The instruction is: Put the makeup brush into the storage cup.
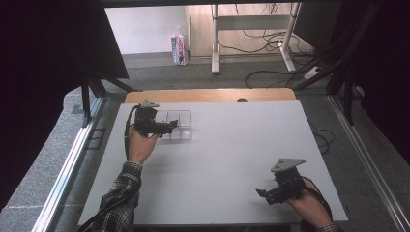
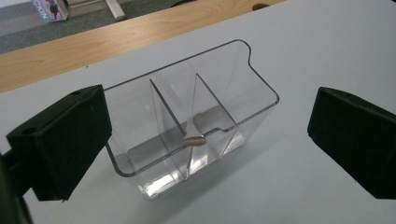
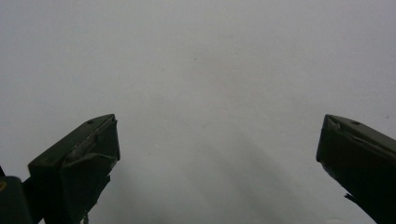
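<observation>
Resting low at the near right corner of the white table (image 1: 232, 159): the right gripper (image 1: 263, 195), jaws spread wide over bare surface, nothing between them, as its own view makes plain (image 3: 217, 154). Cut off at the bottom edge of the high view: the right hand (image 1: 309, 205) wrapped around the grip from below, wrist barely showing. Pointing leftward across the table, grey three-cornered plate riding on top.

Reaching farther up the left side: the left forearm in a plaid sleeve (image 1: 118, 195), left hand (image 1: 140, 145) lifted and clasping the left gripper (image 1: 172, 126), black cable looping behind. Jaws hard to make out from above against the box, but gaping wide in the left gripper view (image 2: 205, 140), hovering before a clear plastic box (image 2: 187, 126) without touching it.

Sitting on the table near its far left, just beside the left gripper's jaws: the clear plastic box (image 1: 181, 124), split by dividers into three compartments. Lying near the middle divider: a small metallic piece (image 2: 194, 139), too small to identify.

Beyond the white surface: a wooden strip (image 1: 208, 94), grey carpet (image 1: 193, 72), cables (image 1: 270, 72) trailing under a desk frame (image 1: 251, 29).
</observation>
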A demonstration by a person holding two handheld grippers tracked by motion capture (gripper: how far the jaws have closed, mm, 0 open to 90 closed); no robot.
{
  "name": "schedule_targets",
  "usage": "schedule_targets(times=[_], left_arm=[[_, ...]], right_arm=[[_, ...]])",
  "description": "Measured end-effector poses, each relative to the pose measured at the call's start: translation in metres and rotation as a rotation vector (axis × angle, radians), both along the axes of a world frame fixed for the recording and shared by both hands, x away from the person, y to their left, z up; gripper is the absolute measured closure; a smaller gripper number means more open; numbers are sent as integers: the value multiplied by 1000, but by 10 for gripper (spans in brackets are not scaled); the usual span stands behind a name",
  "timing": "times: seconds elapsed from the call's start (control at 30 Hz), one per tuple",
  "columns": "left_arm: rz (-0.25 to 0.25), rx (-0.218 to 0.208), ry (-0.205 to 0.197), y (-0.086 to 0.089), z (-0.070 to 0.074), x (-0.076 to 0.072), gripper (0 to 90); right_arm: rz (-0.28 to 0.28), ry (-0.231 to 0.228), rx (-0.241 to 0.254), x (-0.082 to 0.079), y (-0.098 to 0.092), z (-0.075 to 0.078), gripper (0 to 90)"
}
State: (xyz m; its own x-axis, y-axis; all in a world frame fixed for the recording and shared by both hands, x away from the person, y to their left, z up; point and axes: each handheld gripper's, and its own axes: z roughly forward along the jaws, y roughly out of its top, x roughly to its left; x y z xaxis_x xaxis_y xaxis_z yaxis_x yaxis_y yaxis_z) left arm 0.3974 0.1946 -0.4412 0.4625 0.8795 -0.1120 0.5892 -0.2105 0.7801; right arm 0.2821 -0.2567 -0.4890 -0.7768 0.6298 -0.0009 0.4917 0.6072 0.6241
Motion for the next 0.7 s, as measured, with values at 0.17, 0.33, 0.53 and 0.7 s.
schedule_targets(times=[0.17, 0.33, 0.53, 0.7], left_arm=[[-7, -5, 1, 1, 0, -5, 0], [-19, -7, -3, 1, 1, -10, 0], [-43, -5, -2, 1, 2, -17, 0], [-44, -11, -13, 3, 3, -24, 0]], right_arm=[[0, -2, 1, 0, 0, 0, 0], [0, -13, 2, 0, 0, 1, 0], [0, -12, -1, 0, 0, 1, 0], [2, -15, -2, 0, 0, 1, 0]])
